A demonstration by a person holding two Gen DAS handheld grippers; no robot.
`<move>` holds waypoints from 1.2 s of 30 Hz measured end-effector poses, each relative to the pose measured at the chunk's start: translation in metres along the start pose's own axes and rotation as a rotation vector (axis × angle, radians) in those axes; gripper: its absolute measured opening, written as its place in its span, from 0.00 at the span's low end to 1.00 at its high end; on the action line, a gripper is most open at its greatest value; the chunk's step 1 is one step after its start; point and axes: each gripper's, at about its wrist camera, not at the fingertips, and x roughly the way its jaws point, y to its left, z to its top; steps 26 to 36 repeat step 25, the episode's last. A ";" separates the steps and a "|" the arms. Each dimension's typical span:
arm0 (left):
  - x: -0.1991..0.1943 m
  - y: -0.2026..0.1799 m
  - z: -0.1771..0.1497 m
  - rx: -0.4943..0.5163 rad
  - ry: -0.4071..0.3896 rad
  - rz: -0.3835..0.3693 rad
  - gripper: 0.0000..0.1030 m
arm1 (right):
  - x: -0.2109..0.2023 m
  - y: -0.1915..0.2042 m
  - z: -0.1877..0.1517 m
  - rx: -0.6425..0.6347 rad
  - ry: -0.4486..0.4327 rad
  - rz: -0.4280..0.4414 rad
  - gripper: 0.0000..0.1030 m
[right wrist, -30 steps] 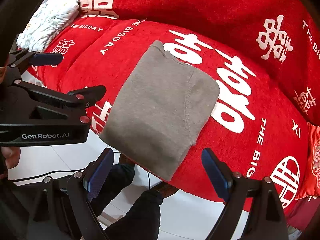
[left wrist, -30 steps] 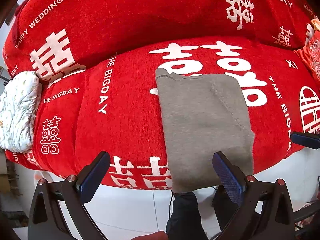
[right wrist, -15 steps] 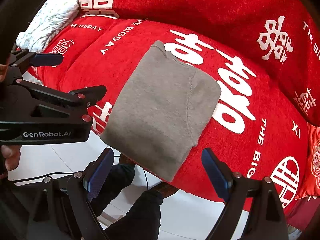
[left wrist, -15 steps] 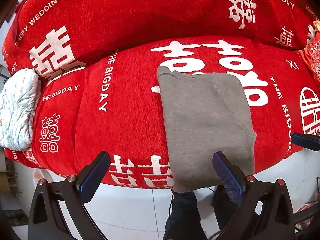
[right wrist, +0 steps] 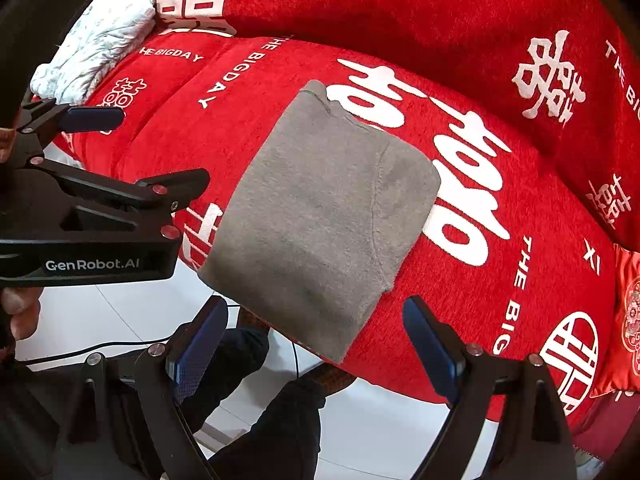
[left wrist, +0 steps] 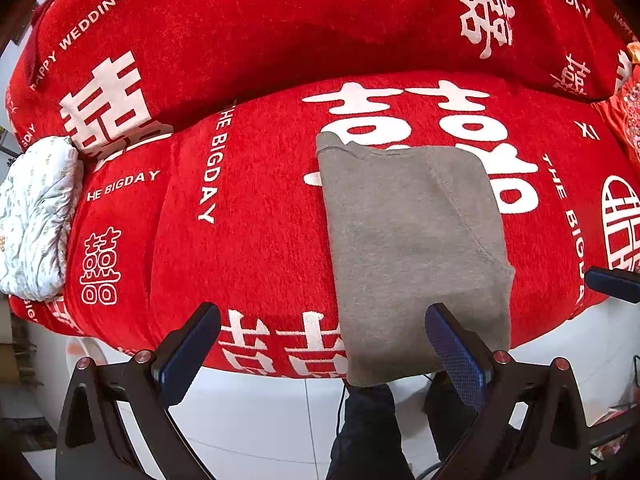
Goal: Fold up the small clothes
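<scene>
A folded grey garment (left wrist: 412, 240) lies flat on the red sofa seat (left wrist: 248, 232), its near edge hanging slightly over the seat front. It also shows in the right wrist view (right wrist: 324, 216). My left gripper (left wrist: 324, 344) is open and empty, held just in front of the seat edge, its right finger before the garment's near edge. My right gripper (right wrist: 316, 340) is open and empty, below the garment's near corner. The left gripper (right wrist: 132, 152) appears at the left of the right wrist view.
A crumpled white patterned cloth (left wrist: 36, 216) lies at the seat's left end, also in the right wrist view (right wrist: 96, 44). A red cushion (right wrist: 628, 320) sits at the right. The white tiled floor (left wrist: 256, 412) and the person's dark-trousered legs (left wrist: 368, 432) are below.
Both views have shifted very slightly; the garment lies as before and both grippers stay open.
</scene>
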 end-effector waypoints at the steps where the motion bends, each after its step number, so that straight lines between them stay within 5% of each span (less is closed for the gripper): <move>1: 0.000 0.000 0.000 0.001 0.000 0.001 0.99 | 0.000 0.000 0.000 0.001 0.001 0.000 0.89; 36: 0.004 -0.006 0.002 0.022 0.014 -0.009 0.99 | 0.001 -0.003 -0.002 0.012 0.000 0.001 0.89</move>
